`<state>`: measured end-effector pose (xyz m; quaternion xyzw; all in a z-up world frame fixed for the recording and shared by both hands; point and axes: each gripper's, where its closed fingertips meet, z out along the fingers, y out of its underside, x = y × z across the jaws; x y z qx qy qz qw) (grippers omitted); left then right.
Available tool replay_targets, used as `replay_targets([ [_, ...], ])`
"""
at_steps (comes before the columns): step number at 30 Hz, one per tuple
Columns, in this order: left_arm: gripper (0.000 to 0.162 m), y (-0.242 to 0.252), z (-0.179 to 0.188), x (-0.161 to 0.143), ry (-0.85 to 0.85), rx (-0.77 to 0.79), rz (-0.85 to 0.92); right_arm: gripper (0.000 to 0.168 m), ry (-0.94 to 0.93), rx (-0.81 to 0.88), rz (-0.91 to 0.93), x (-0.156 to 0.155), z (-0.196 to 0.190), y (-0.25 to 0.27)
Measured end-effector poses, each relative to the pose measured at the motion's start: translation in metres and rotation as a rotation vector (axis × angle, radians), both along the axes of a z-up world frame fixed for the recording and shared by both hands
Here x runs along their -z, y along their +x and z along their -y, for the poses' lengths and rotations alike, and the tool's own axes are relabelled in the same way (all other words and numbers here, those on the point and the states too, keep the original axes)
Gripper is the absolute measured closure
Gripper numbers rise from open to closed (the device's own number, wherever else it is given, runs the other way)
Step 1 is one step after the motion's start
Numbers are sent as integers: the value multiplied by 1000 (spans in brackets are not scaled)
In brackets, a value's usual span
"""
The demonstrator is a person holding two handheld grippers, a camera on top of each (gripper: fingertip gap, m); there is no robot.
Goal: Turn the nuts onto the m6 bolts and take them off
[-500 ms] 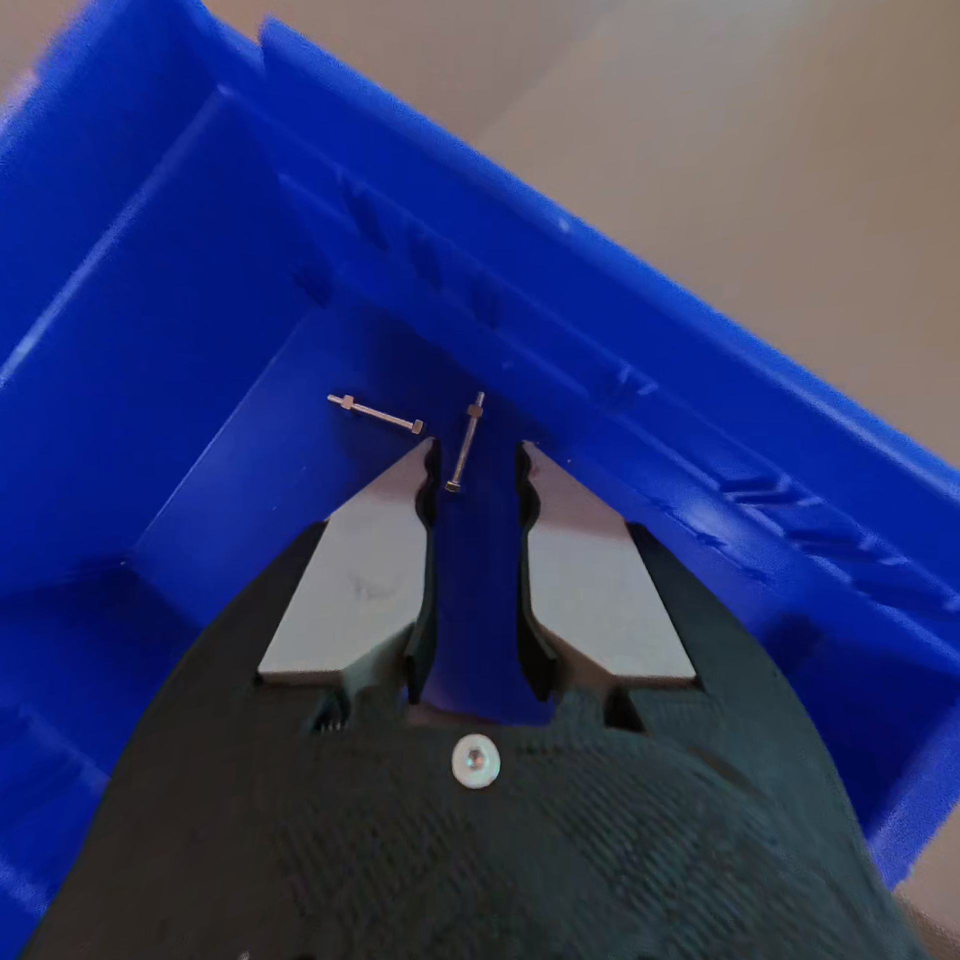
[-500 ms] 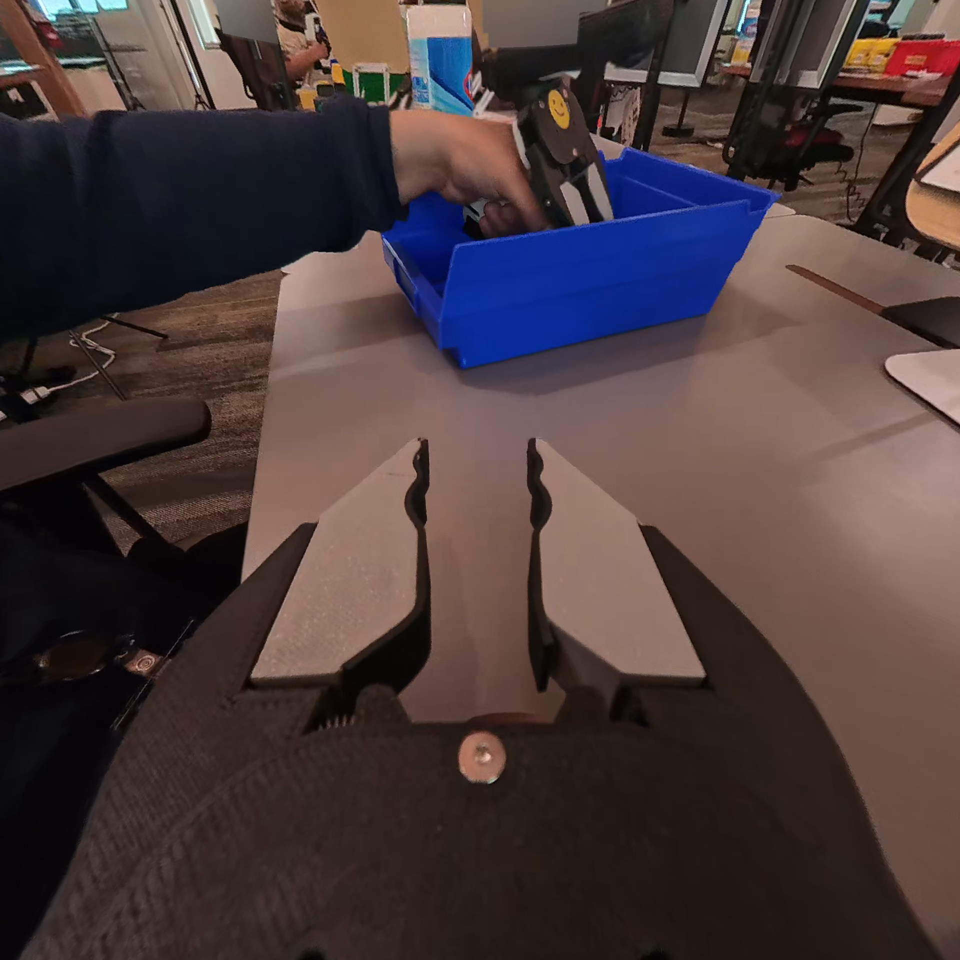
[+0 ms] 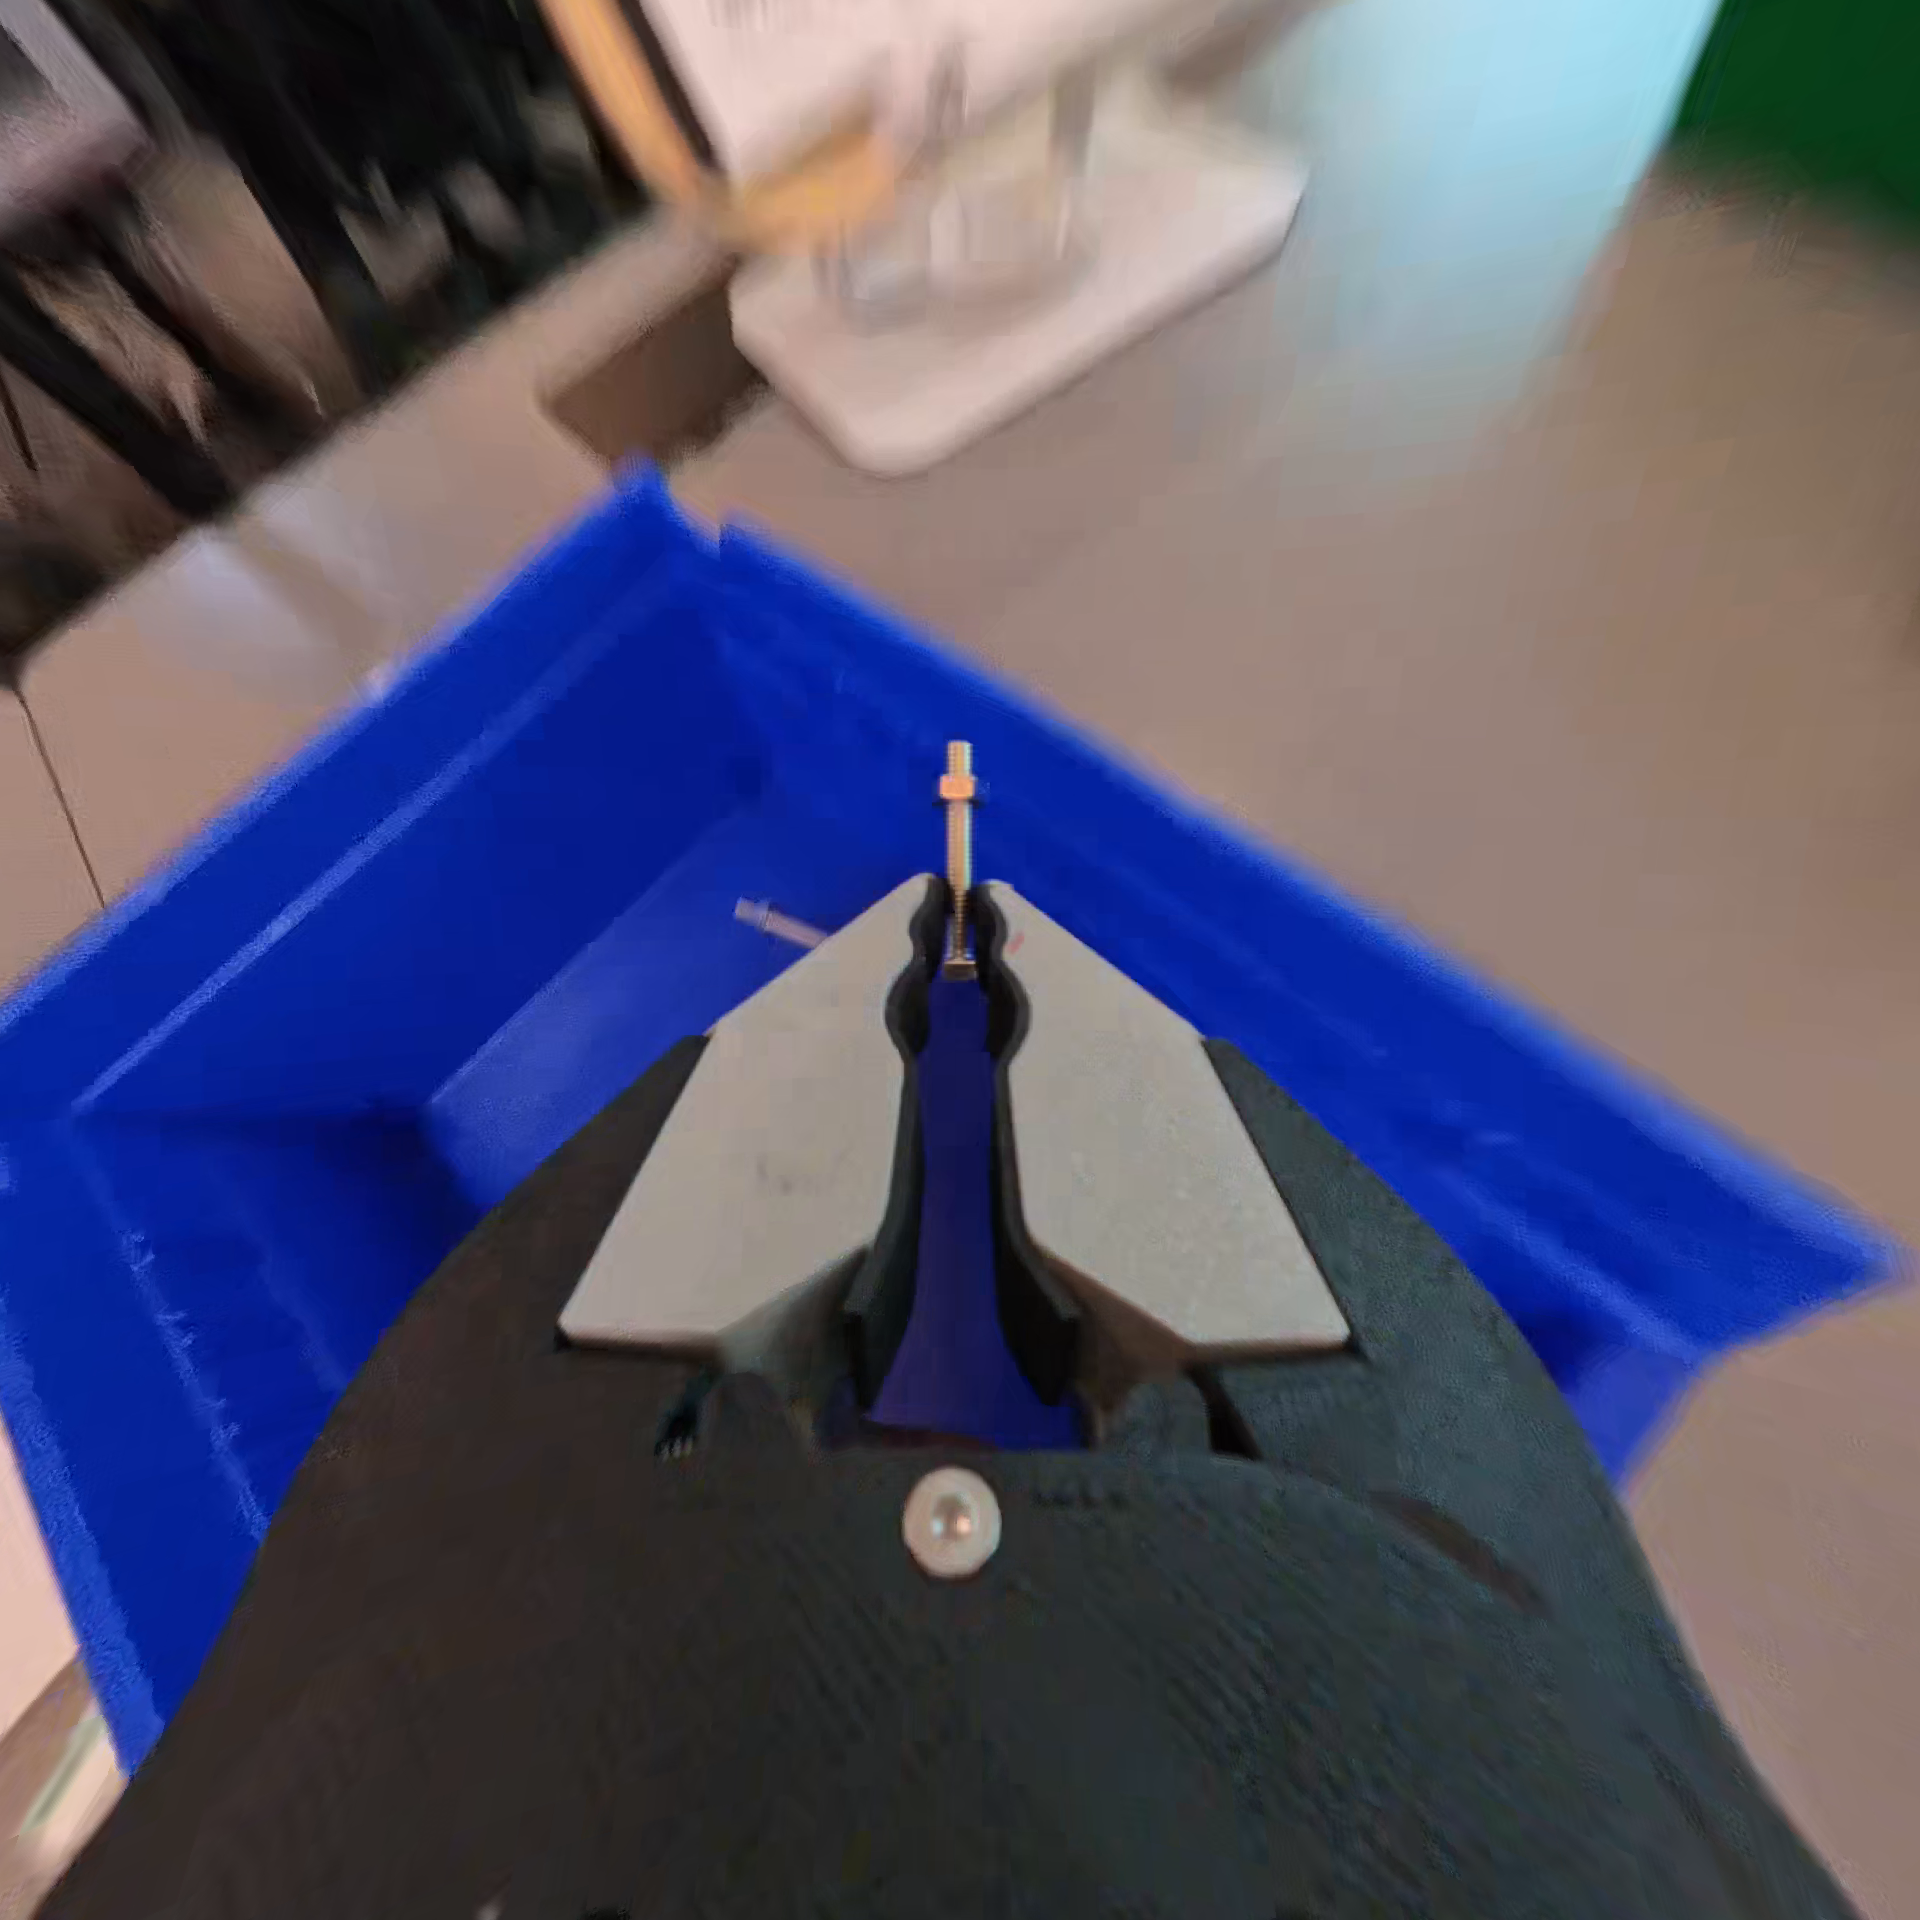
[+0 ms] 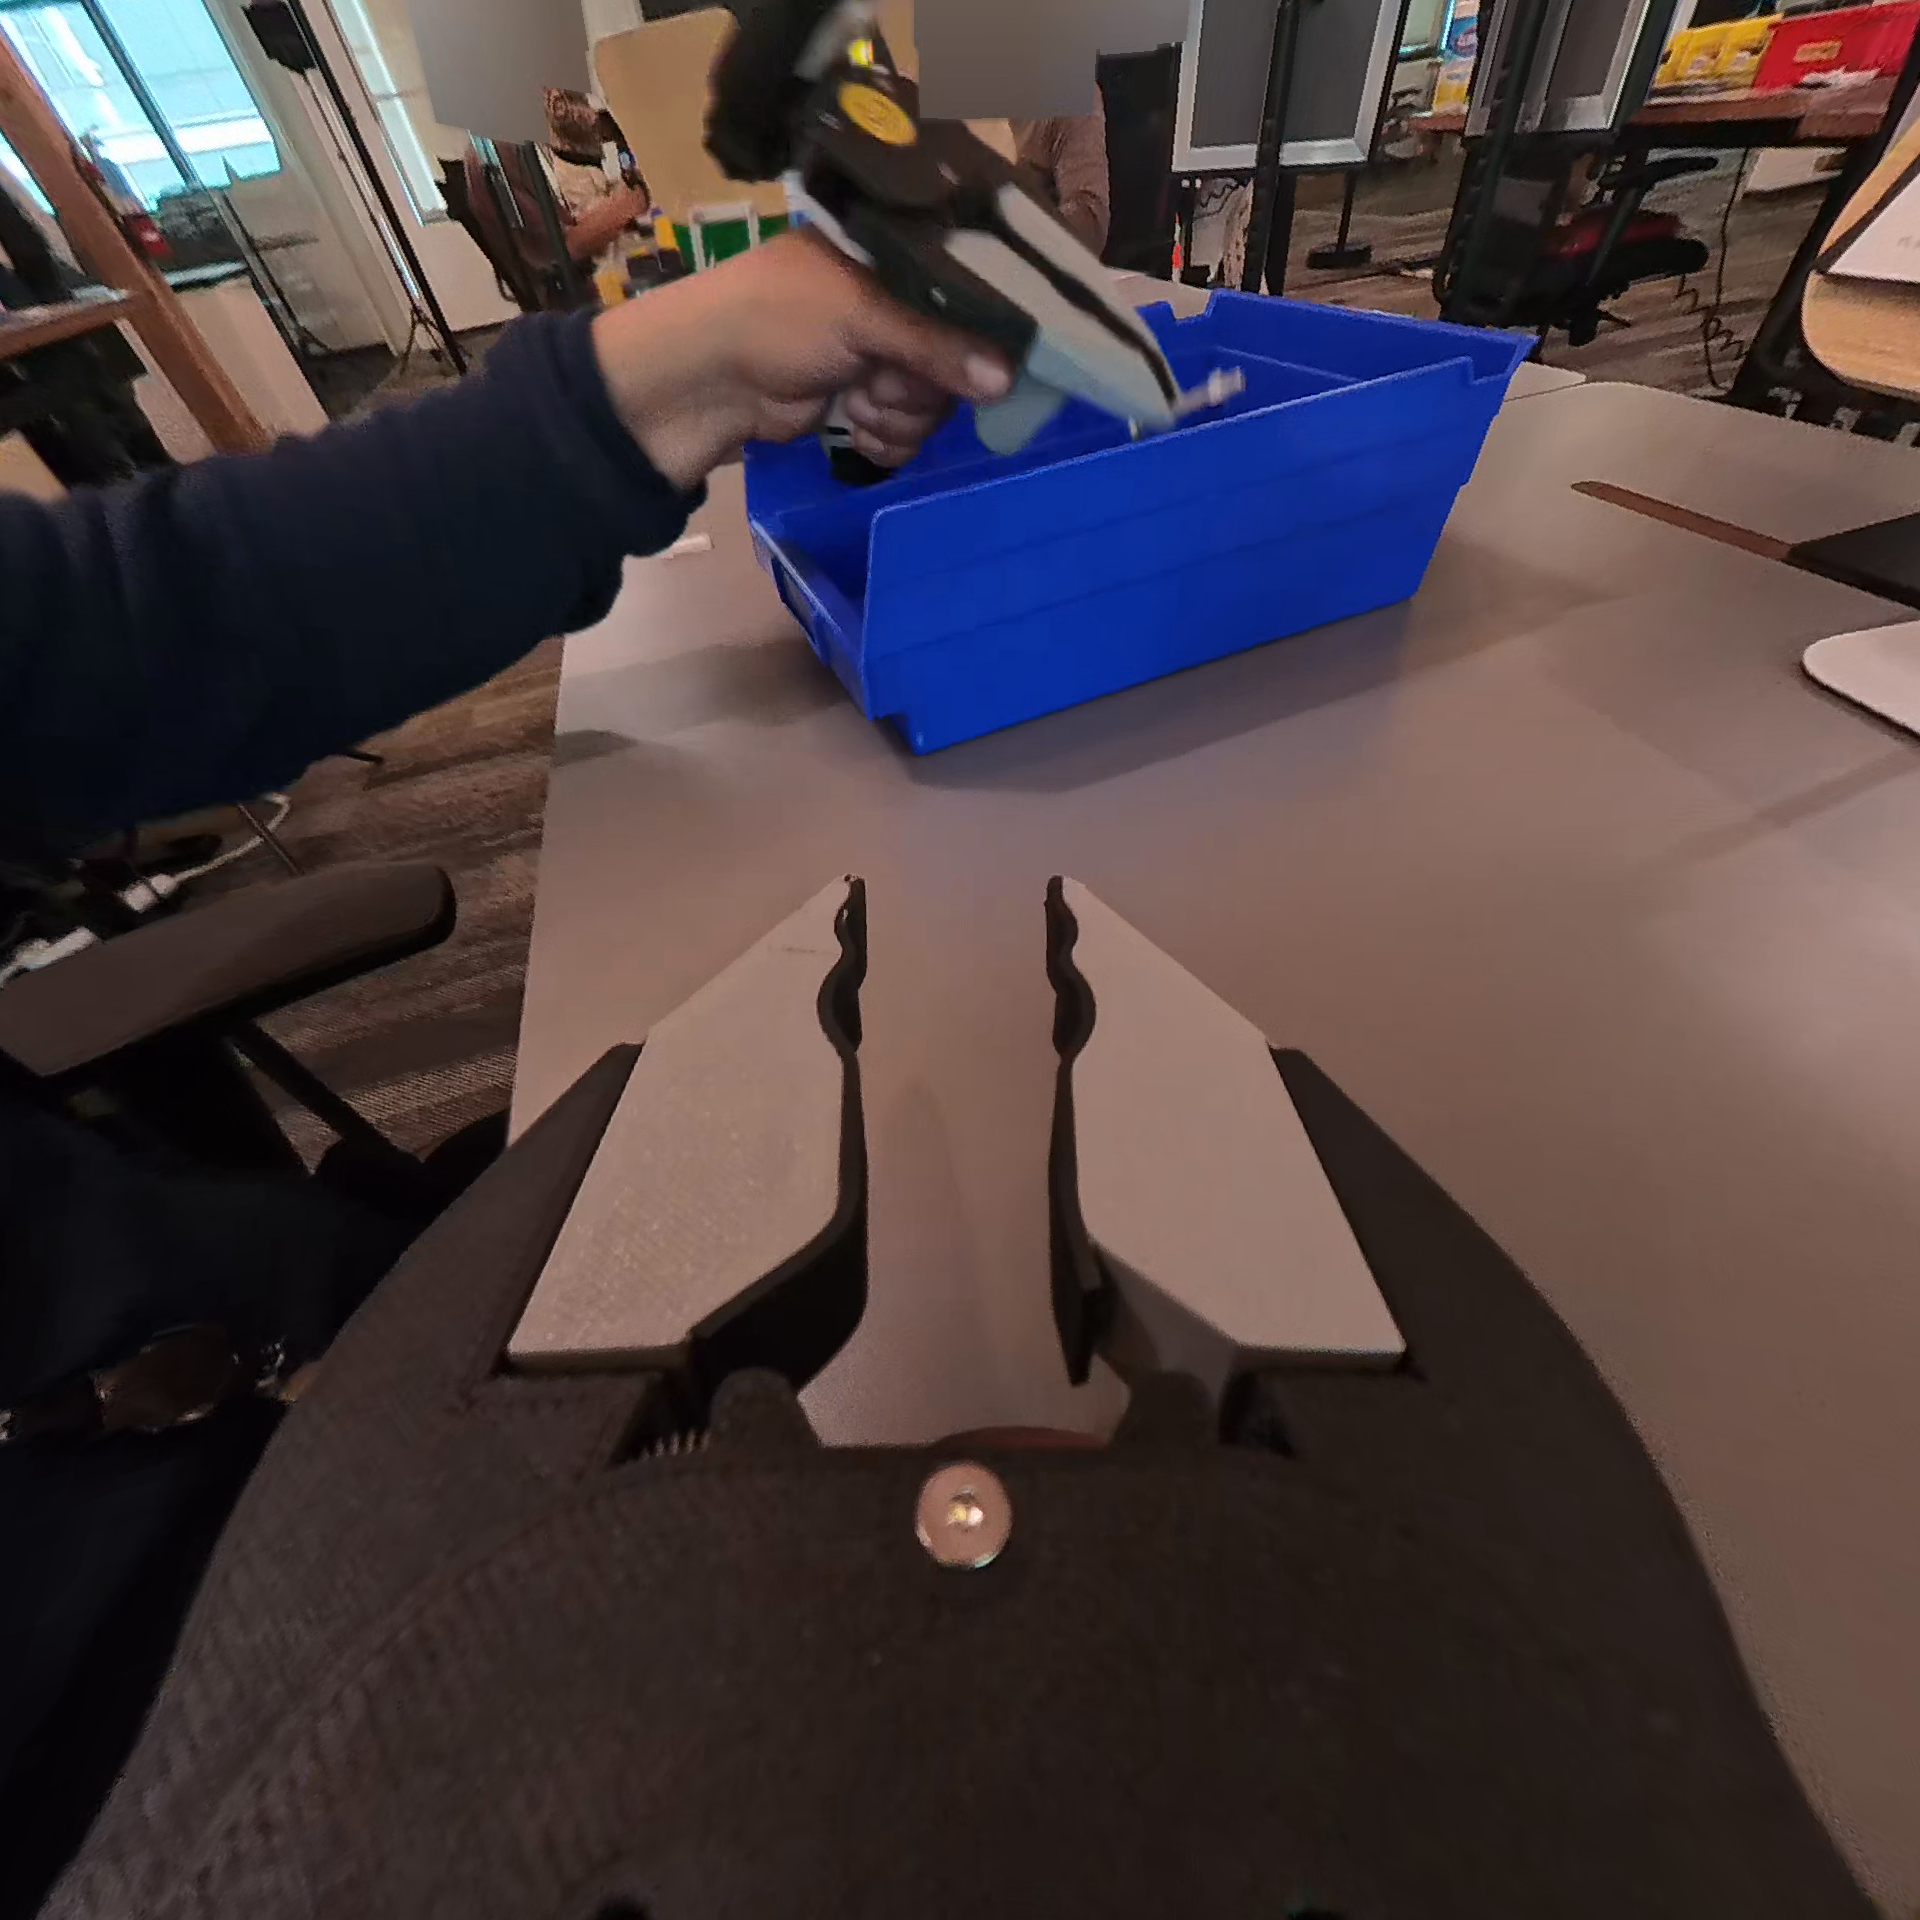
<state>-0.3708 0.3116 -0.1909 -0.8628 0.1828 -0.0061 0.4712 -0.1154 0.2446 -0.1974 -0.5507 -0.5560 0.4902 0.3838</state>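
- Gripping a slim silver threaded bolt [image 3: 957, 862] near its head, my left gripper [image 3: 958, 914] is pinching its grey fingertips almost together on the shank, above the blue plastic bin [image 3: 416, 914].
- I am seeing a small hex nut [image 3: 957, 787] sitting near the bolt's far end, pointing away from me.
- I am seeing a second silver bolt [image 3: 774, 924] lying on the bin floor, just left of my fingers.
- I am holding my right gripper [image 4: 954, 914] spread wide and empty over the grey table [image 4: 1455, 935], well short of the bin.
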Motion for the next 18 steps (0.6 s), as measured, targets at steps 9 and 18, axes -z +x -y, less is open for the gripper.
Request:
replay_targets([
  [9, 159, 190, 90, -97, 512, 241, 177, 142, -118, -53, -197, -56, 20, -8],
  [18, 159, 248, 79, -63, 649, 228, 318, 134, -108, 44, -162, -69, 9, -13],
])
